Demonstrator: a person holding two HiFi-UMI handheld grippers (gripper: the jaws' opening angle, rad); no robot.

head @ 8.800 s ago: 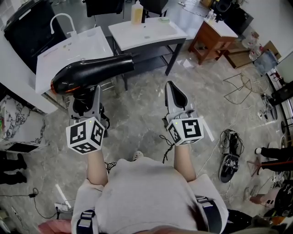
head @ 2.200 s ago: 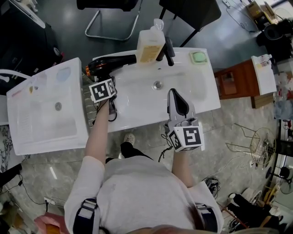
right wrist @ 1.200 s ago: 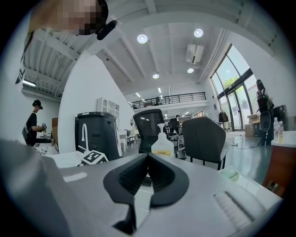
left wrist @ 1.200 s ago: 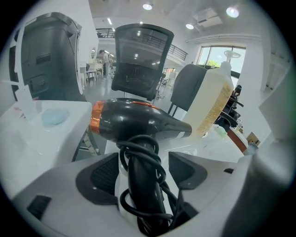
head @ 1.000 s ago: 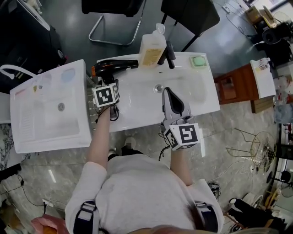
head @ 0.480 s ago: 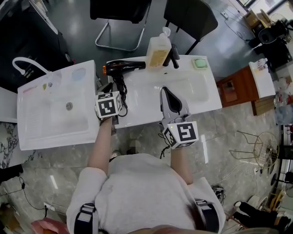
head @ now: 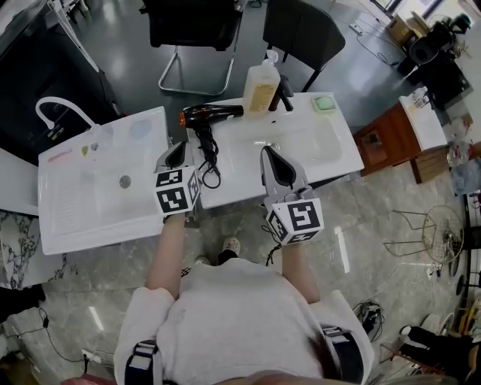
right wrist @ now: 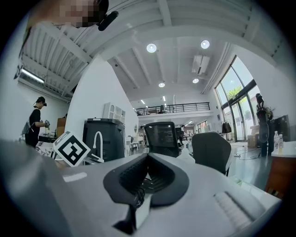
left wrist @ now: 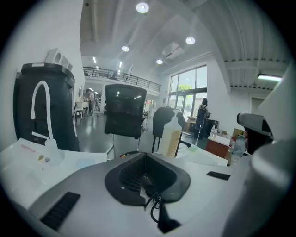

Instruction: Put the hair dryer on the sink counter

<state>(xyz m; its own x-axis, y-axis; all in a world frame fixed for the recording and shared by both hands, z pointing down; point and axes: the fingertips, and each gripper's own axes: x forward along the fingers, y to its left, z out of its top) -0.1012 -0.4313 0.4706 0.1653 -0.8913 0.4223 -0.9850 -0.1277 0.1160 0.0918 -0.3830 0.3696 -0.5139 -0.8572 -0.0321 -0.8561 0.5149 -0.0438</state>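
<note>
The black hair dryer point(head: 214, 113) lies on the back left of the white sink counter point(head: 331, 147), its orange-rimmed end to the left, handle and coiled cord point(head: 208, 158) pointing toward me. My left gripper point(head: 176, 153) hangs over the counter's front left corner, just short of the cord, shut with nothing in it. To the right, my right gripper point(head: 273, 156) is over the counter's front edge, also shut and empty. In the left gripper view the jaws are closed together, with the soap bottle point(left wrist: 170, 137) beyond them.
A pump soap bottle point(head: 261, 85), a black faucet point(head: 283, 92) and a green soap point(head: 324, 103) line the counter's back. A second white basin point(head: 98, 199) with a white faucet point(head: 56, 109) stands to the left. Black chairs point(head: 195, 22) are behind, a wooden table point(head: 391, 128) at right.
The left gripper has drawn back from the hair dryer toward me and its jaws have closed. The dryer stays lying on the counter. The right gripper holds its place.
</note>
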